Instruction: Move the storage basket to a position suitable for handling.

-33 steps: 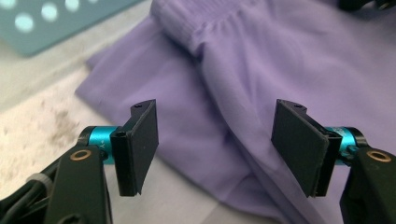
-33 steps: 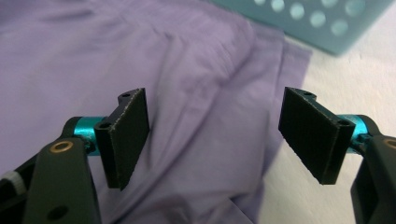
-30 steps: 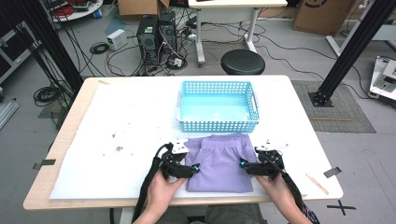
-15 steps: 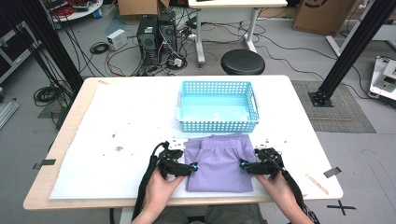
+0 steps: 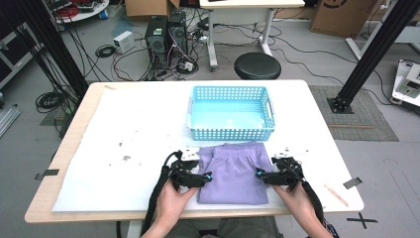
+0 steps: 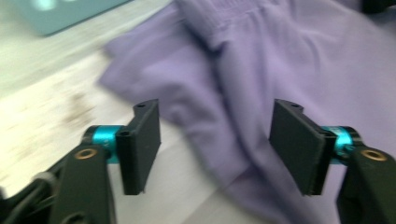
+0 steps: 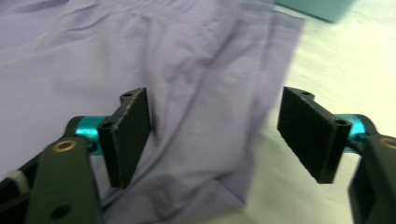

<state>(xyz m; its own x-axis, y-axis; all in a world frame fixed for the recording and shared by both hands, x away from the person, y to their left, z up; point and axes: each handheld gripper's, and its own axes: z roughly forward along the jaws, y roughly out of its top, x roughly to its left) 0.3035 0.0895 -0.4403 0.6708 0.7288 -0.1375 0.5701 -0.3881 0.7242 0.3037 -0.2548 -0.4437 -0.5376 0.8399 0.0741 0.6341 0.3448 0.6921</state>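
A folded purple garment (image 5: 233, 171) lies flat near the table's front edge, just in front of a light blue basket (image 5: 231, 113). My left gripper (image 5: 205, 177) rests at the cloth's left edge, pointing right. Its jaws have just been closing a little but stand open astride the edge (image 6: 217, 116), with the pads clear of the purple fabric (image 6: 280, 56). My right gripper (image 5: 258, 173) sits at the right edge, pointing left. Its jaws have just been opening and stand wide (image 7: 215, 107), with the garment's (image 7: 93, 56) edge lying between them untouched.
The basket (image 6: 60, 14) (image 7: 317, 7) stands close behind the garment. A white sheet (image 5: 124, 139) covers the tabletop, with dark specks left of the middle. Black frame posts, cables, computers and a stool stand beyond the table's far edge.
The left gripper has shifted slightly beside the cloth's left edge. The right gripper and the garment sit where they were.
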